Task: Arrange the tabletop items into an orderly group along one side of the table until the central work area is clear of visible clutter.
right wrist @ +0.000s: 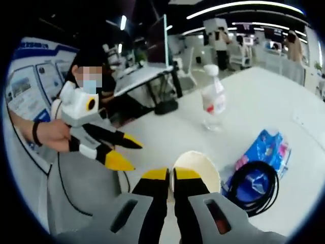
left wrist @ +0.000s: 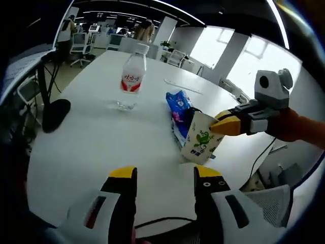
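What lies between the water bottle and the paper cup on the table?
In the left gripper view, a blue snack packet lies between the water bottle and the paper cup, right against the cup; the white tabletop nearer the bottle is bare.

The left gripper view is looking from low over the near edge of the white counter (left wrist: 101,152), facing across it toward the windows. The right tongs (left wrist: 223,124) are coming in from its right side, close by. The right gripper view is sitting very near the paper cup (right wrist: 195,162) and is facing the other way, toward the person's hand and the left tongs (right wrist: 124,152). Both views are sharing the cup (left wrist: 202,140), the water bottle (left wrist: 133,76) (right wrist: 214,101) and the blue packet (left wrist: 177,107) (right wrist: 266,150).
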A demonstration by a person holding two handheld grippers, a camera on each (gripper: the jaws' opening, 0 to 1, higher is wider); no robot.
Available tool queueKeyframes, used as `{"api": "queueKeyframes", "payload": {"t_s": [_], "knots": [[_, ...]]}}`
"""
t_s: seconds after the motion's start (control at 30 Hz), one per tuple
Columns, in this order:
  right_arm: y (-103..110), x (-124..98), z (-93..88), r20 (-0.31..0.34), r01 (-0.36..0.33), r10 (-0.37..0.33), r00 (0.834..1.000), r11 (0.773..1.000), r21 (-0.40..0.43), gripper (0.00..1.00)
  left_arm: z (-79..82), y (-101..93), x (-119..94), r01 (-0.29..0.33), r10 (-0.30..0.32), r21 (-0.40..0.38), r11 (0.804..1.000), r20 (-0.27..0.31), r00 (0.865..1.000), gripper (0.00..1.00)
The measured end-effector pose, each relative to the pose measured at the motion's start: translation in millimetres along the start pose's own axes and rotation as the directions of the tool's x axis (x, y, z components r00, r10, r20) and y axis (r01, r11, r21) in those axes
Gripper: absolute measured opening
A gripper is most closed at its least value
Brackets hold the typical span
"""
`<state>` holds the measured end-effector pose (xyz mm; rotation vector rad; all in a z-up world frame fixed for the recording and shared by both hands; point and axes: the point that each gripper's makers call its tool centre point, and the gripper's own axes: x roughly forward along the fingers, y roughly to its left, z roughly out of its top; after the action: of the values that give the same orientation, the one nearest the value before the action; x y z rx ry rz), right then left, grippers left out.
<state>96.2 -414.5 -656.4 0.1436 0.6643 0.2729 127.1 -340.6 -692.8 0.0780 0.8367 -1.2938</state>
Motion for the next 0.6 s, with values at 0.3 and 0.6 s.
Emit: {"api": "queueKeyframes", "payload": {"t_s": [0.3, 0.6], "knots": [[-9.3, 19.4, 12.0, -0.051, -0.015, 0.009, 0.999, 0.994, -0.112, 0.00, 0.4, 4.6, -8.8, -0.015, 0.015, -0.019, 1.000, 0.022, 1.000, 0.43], [-23.7, 38.7, 21.6, -0.089, -0.019, 0.002, 0.996, 0.983, -0.182, 0.00, -4.2, 5.0, -13.6, -0.021, 0.022, -0.023, 1.000, 0.024, 0.999, 0.43]]}}
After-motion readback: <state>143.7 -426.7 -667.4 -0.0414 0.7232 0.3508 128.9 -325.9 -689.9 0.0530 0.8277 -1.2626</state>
